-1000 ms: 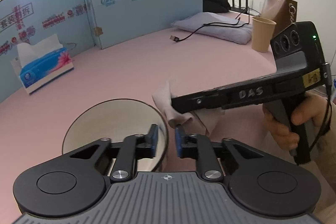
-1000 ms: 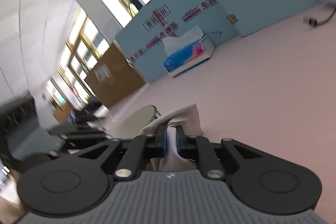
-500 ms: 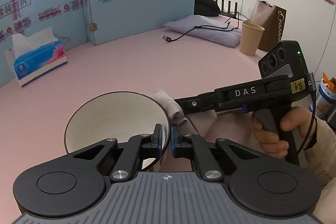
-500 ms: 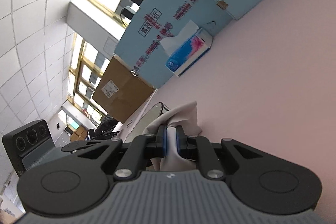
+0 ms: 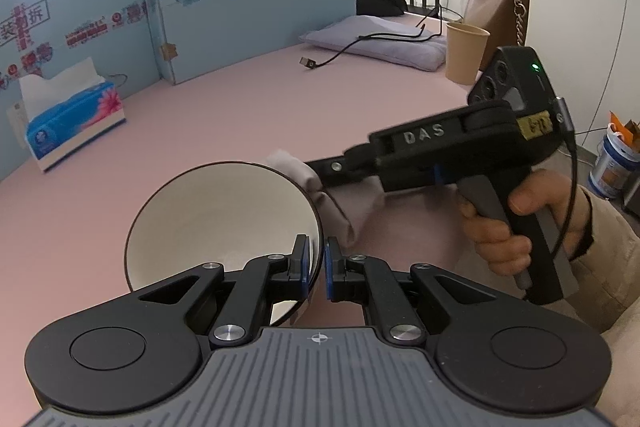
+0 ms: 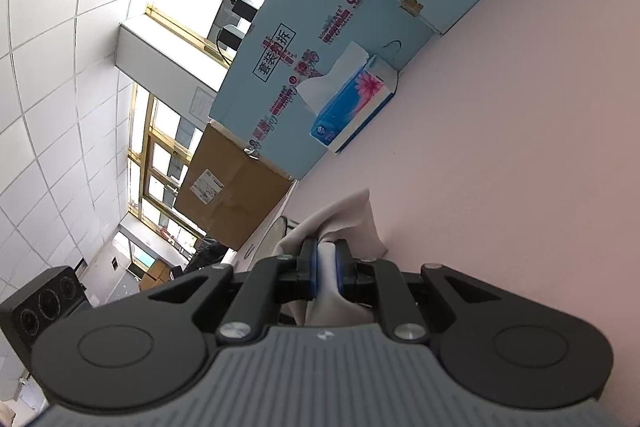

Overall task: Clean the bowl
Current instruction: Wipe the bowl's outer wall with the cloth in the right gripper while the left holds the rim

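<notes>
Now that the bowl (image 5: pixel 224 223) has tilted up, rim clenched in the left tool (image 5: pixel 316 263), the right tool (image 6: pixel 325 265), grasping the cloth (image 5: pixel 340 203), has closed in to wipe

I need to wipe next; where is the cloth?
In the left wrist view, the cloth sits against the bowl's right outer rim, pinched by the right hand-held gripper.

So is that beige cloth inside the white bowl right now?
No, the beige cloth sits against the outside of the white bowl by its rim, pinched in the right gripper.
</notes>
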Demonstrator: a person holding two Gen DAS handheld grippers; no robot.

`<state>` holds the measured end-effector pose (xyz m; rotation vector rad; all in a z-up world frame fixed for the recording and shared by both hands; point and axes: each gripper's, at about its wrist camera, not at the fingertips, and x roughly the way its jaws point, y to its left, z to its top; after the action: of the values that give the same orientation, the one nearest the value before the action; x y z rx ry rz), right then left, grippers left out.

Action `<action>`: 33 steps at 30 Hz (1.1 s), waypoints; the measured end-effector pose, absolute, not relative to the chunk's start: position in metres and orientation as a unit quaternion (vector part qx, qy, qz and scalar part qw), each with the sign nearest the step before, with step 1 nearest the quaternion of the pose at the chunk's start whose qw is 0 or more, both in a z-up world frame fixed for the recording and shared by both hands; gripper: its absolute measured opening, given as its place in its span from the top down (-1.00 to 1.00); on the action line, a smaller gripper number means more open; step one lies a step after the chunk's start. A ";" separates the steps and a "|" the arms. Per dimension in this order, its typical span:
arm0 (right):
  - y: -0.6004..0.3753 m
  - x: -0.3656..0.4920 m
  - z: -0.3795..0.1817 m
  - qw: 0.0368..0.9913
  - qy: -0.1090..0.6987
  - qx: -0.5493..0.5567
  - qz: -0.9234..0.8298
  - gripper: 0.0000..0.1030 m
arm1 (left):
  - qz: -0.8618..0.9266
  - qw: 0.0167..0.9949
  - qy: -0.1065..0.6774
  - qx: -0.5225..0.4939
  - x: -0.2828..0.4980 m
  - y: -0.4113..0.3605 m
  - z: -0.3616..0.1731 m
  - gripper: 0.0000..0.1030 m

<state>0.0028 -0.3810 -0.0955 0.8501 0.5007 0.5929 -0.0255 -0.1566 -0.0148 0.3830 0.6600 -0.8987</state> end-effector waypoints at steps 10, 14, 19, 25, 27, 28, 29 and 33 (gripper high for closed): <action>-0.371 0.032 -0.089 0.845 0.245 0.376 0.291 0.75 | -0.430 0.827 0.313 0.180 -0.026 -0.153 -0.015 0.80; -0.366 0.039 -0.087 0.847 0.245 0.369 0.295 0.75 | -0.431 0.827 0.314 0.179 -0.025 -0.152 -0.014 0.79; -0.373 0.029 -0.090 0.850 0.246 0.369 0.285 0.75 | -0.434 0.826 0.313 0.180 -0.024 -0.152 -0.013 0.77; -0.382 0.004 -0.094 0.852 0.249 0.368 0.277 0.75 | -0.432 0.826 0.312 0.184 -0.024 -0.154 -0.012 0.74; -0.382 -0.003 -0.093 0.853 0.249 0.363 0.280 0.75 | -0.430 0.826 0.313 0.187 -0.023 -0.155 -0.013 0.72; -0.381 -0.005 -0.092 0.853 0.249 0.361 0.282 0.75 | -0.429 0.826 0.314 0.188 -0.023 -0.156 -0.013 0.67; -0.381 -0.008 -0.092 0.854 0.249 0.358 0.285 0.75 | -0.428 0.826 0.315 0.189 -0.022 -0.157 -0.013 0.64; -0.380 -0.013 -0.091 0.853 0.243 0.363 0.287 0.75 | -0.424 0.827 0.316 0.193 -0.016 -0.169 -0.016 0.64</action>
<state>-0.0131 -0.3804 -0.0911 0.7648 0.5104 0.6033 -0.0159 -0.1690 -0.0159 0.4089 0.6705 -0.8996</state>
